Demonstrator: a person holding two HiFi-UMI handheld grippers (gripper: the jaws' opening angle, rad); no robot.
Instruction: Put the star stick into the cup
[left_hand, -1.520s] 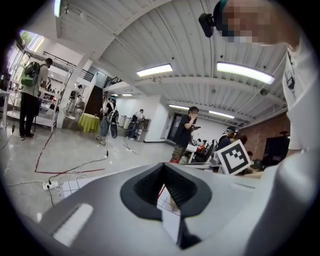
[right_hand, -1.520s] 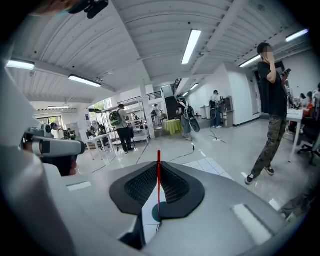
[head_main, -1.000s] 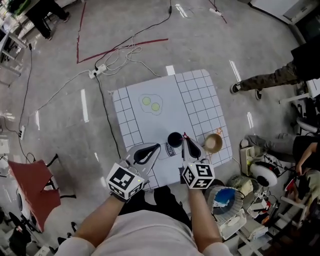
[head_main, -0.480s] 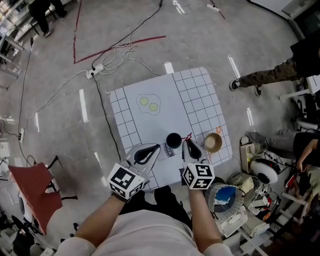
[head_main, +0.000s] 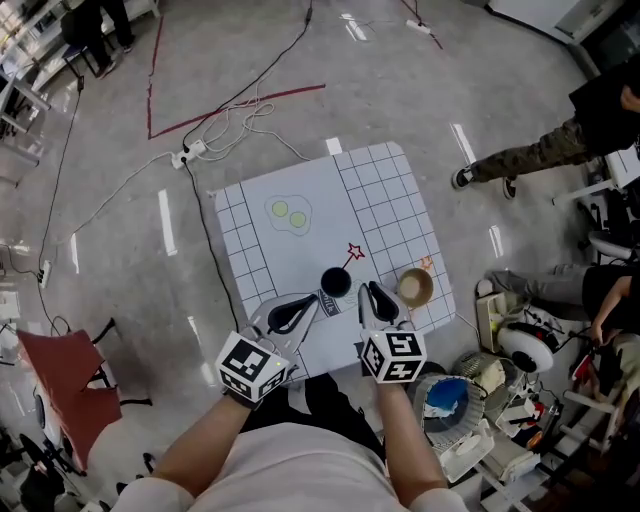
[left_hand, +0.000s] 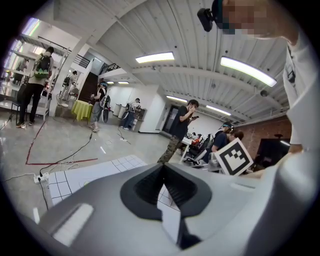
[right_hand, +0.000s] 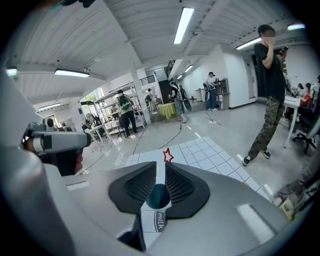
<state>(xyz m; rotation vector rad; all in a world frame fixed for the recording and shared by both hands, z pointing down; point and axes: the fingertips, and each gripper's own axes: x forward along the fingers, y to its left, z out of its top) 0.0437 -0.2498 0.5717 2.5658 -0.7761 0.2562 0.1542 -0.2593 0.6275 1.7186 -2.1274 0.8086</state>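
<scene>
A dark cup (head_main: 335, 282) marked "milk" stands near the front of the white gridded mat (head_main: 390, 200). The star stick (head_main: 353, 252), a thin rod topped by a red outlined star, leans out of the cup toward the far right. My right gripper (head_main: 368, 289) hovers just right of the cup, with its jaws a narrow gap apart and nothing between them. In the right gripper view (right_hand: 161, 167) the cup (right_hand: 159, 196) shows through that gap and the star (right_hand: 168, 156) sits above it. My left gripper (head_main: 312, 298) is shut and empty to the cup's left, its jaws meeting in the left gripper view (left_hand: 162, 167).
A small wooden bowl (head_main: 414, 288) sits right of the cup. Two yellow-green discs (head_main: 288, 213) lie on the mat's far side. Cables (head_main: 240, 120) run over the floor behind. A person's leg (head_main: 520, 155), clutter and a fan (head_main: 450, 400) crowd the right.
The star stick has left my right gripper and now stands in the cup. The right gripper has drawn back slightly from it. The left gripper has barely moved.
</scene>
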